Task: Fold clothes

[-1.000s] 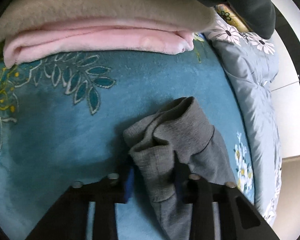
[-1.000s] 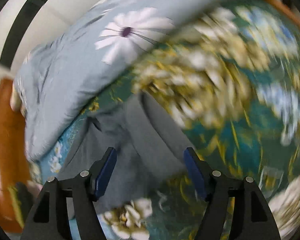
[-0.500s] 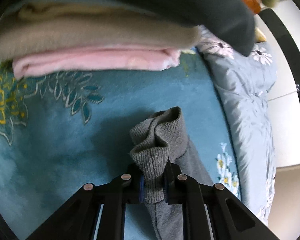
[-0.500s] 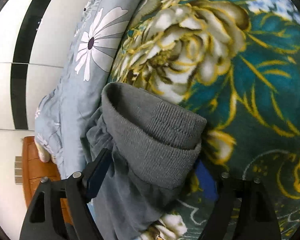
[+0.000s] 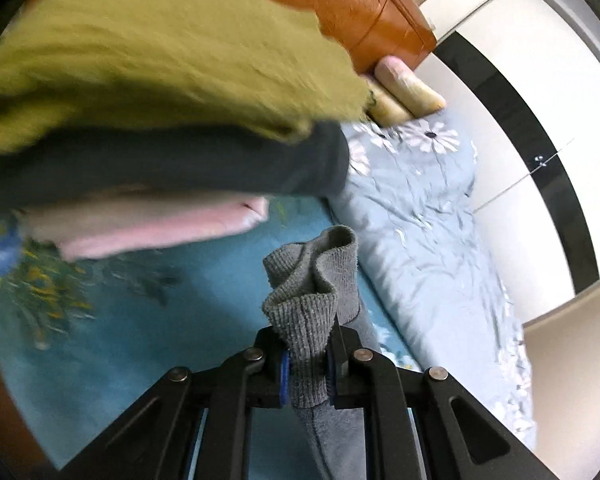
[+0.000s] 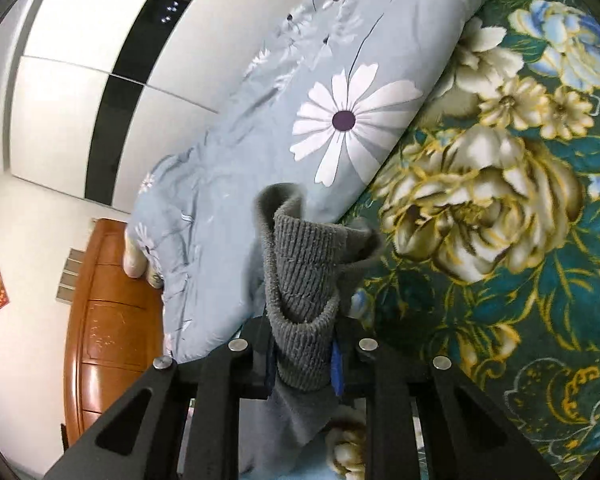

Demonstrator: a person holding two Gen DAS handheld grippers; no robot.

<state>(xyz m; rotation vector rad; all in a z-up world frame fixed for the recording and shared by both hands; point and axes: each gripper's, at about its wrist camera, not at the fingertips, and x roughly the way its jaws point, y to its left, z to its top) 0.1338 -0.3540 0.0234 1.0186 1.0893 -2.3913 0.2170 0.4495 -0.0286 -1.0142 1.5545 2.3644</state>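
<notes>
Teal floral blanket point(image 5: 112, 344) on a bed, grey garment gripped at both ribbed ends.

Garment point(image 5: 312, 304) sits low centre in both views: the left gripper point(image 5: 307, 376) is clamped on one cuff, the right gripper point(image 6: 305, 364) is closing its jaws onto the other cuff point(image 6: 302, 312). Folded clothes point(image 5: 140, 128) fill the upper left of the left view; a daisy quilt point(image 6: 300, 92) lies beyond.

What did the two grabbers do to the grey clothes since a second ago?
The left gripper, open around the grey ribbed cuff a second ago, pinched it and lifted it off the blue blanket. The right gripper, wide open before, is closing on another ribbed cuff, which fills its jaws. The folded stack stayed put.
</notes>
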